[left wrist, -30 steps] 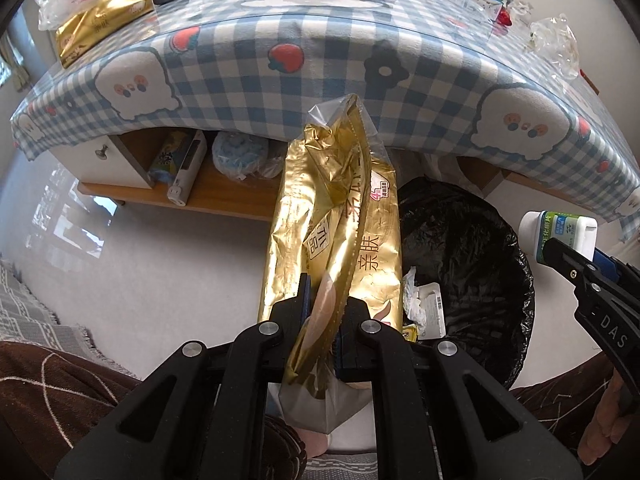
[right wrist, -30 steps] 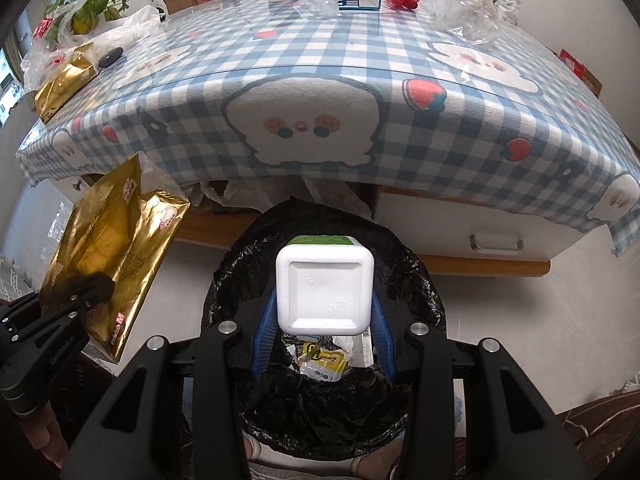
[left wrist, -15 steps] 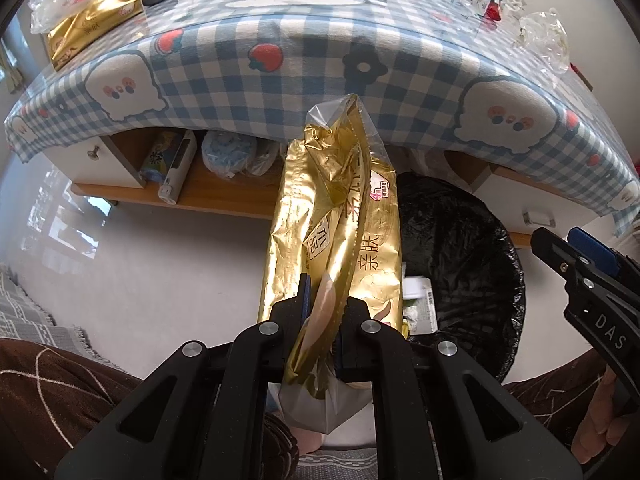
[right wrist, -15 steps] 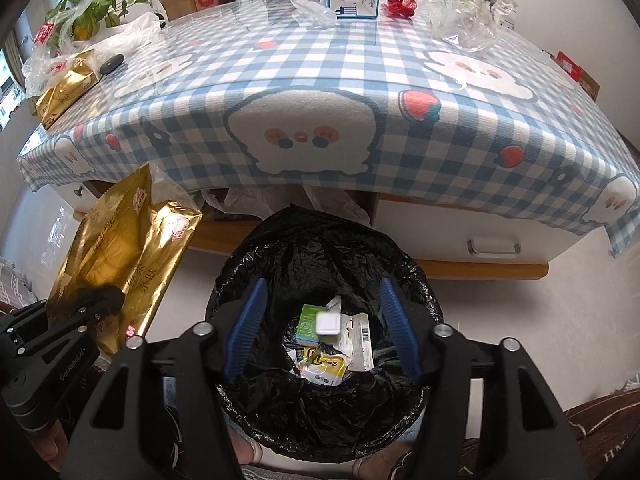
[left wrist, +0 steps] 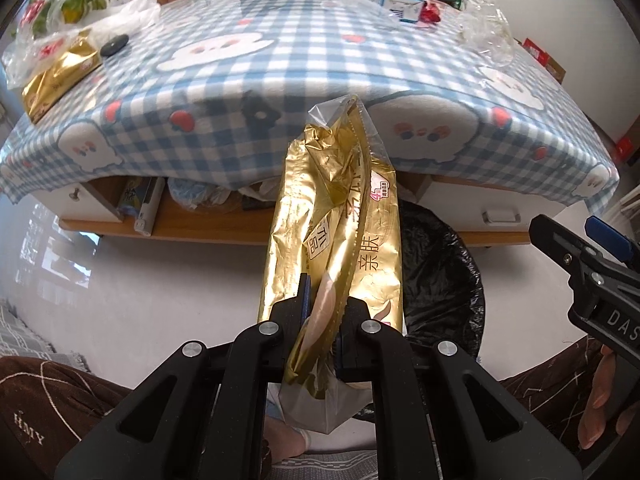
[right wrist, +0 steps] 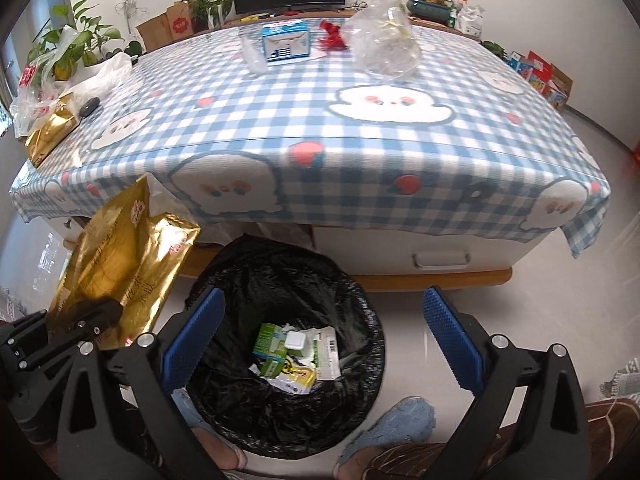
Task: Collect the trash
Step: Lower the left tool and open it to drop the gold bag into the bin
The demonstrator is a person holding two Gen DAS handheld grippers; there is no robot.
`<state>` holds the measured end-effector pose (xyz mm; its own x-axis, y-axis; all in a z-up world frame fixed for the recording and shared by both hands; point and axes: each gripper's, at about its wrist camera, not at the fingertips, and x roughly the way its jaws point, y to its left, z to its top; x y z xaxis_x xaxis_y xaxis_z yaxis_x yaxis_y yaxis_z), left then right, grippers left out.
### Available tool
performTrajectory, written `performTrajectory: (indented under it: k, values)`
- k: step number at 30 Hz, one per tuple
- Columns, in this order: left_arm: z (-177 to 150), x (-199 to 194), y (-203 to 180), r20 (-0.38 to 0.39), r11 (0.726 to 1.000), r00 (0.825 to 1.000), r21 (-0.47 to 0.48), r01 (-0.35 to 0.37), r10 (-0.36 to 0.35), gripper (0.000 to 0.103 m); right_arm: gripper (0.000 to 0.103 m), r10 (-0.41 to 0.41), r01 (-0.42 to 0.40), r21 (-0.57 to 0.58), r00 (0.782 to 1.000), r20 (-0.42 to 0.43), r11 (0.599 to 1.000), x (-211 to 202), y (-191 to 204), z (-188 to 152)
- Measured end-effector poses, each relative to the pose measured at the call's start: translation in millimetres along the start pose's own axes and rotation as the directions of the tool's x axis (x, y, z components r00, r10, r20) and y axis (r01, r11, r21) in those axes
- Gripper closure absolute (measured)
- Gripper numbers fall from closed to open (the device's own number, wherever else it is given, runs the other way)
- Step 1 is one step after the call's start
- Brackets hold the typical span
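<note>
Two grippers in view here, and we've got one busy and one empty. Our left gripper (left wrist: 322,312) is clamped tight on a crinkly gold foil wrapper (left wrist: 340,216), which sticks up from the jaws just left of the bin. The printing on it is Chinese; we can make out 亲肤 on the right panel and a pink "4" tag near the top, the rest is too creased to read.

Our right gripper (right wrist: 320,332) is right over the black-lined trash bin (right wrist: 240,280), jaws opening wide with nothing between the blue pads (right wrist: 450,332). Down in the bin there's a green-and-white carton (right wrist: 269,338), a small white square lid (right wrist: 295,339), a paper with a barcode (right wrist: 329,350) and a yellowish packet (right wrist: 296,378).

In the left wrist view the right gripper's body shows white letters "DAS", cut off at the frame edge. A brown sleeve at near left reads "HMY".

Far side, the blue checked tablecloth (right wrist: 360,132) holds a blue-and-white box (right wrist: 286,45), crumpled clear plastic (right wrist: 386,46) and another gold pack (right wrist: 50,128) at the far left
</note>
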<state>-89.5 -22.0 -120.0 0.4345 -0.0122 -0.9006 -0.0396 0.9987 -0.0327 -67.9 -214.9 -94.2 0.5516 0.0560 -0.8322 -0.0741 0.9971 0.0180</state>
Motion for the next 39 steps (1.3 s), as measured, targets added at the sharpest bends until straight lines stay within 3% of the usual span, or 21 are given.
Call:
performTrajectory:
  k: [15, 24, 31, 37, 39]
  values:
    - [12, 29, -66, -0.032, 0.996, 0.998, 0.058, 0.061, -0.059, 0.094, 0.008, -0.070, 0.071, 0.063, 0.997, -0.015, 0.996, 17, -72, -17]
    - [-12, 63, -79, -0.093, 0.994, 0.994, 0.087, 0.063, -0.055, 0.094, 0.008, -0.062, 0.067, 0.075, 0.996, -0.071, 0.995, 38, -76, -29]
    - [-12, 73, -79, -0.097, 0.994, 0.993, 0.087, 0.070, -0.062, 0.094, 0.008, -0.066, 0.074, 0.064, 0.991, -0.116, 0.995, 49, -73, -36]
    - [-11, 70, -79, -0.073, 0.993, 0.995, 0.093, 0.075, -0.068, 0.089, 0.008, -0.064, 0.072, 0.068, 0.992, -0.108, 0.995, 48, -73, -36]
    - [-10, 67, -78, -0.061, 0.993, 0.996, 0.094, 0.071, -0.065, 0.080, 0.008, -0.062, 0.070, 0.071, 0.993, -0.102, 0.995, 47, -74, -36]
